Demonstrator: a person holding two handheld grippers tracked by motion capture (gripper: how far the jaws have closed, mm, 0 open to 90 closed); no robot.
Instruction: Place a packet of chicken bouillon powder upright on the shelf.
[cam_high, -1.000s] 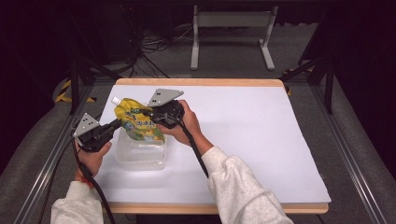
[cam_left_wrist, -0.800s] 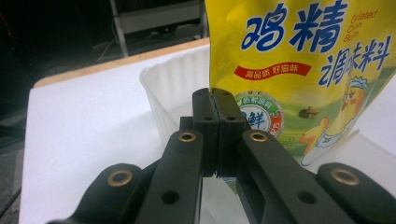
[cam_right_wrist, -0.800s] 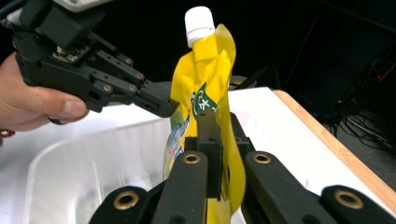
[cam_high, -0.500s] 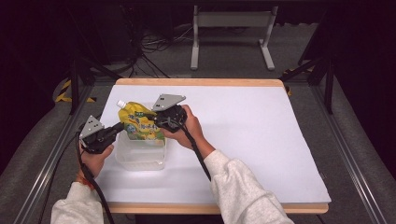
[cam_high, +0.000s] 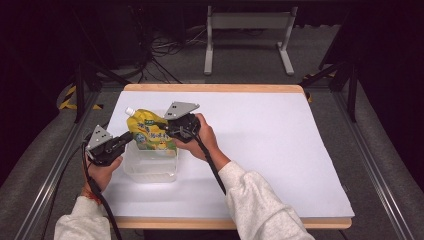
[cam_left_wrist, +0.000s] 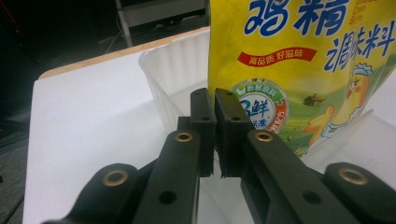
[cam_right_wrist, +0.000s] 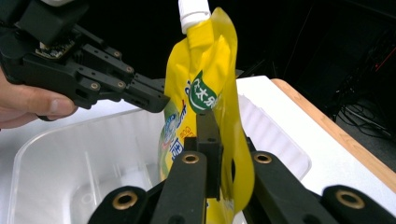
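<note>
Right gripper (cam_high: 161, 126) is clamped on the side edge of a yellow spouted pouch (cam_high: 148, 131), holding it upright over a clear plastic tub (cam_high: 150, 165) at the table's (cam_high: 280, 135) left side, with the pouch's bottom dipping inside the tub rim and its white cap (cam_right_wrist: 194, 11) on top. Left gripper (cam_high: 126, 138) sits just left of the pouch at the tub's near-left corner, its jaws pressed together on nothing; in the right gripper view its tips reach the pouch's face, contact unclear.
</note>
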